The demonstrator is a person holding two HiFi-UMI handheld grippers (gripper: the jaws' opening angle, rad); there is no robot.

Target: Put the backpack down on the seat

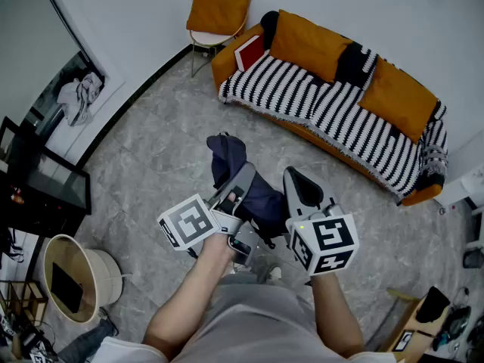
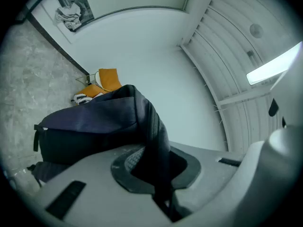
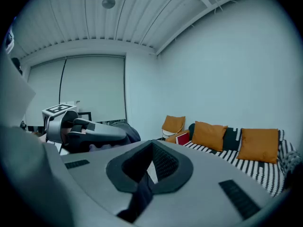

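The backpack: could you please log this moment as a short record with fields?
backpack: dark navy, held off the floor
left gripper: jaws shut on the backpack's fabric
right gripper: jaws together; dark strip between them, perhaps a strap
sofa: orange, striped throw on its seat, across the floor from the backpack
task state: backpack not yet on a seat

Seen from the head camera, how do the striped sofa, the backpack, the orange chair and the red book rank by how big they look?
Largest: striped sofa.
Next: backpack and orange chair look about alike; the backpack is nearer and partly hidden, so I won't rank them.
Smallest: red book.
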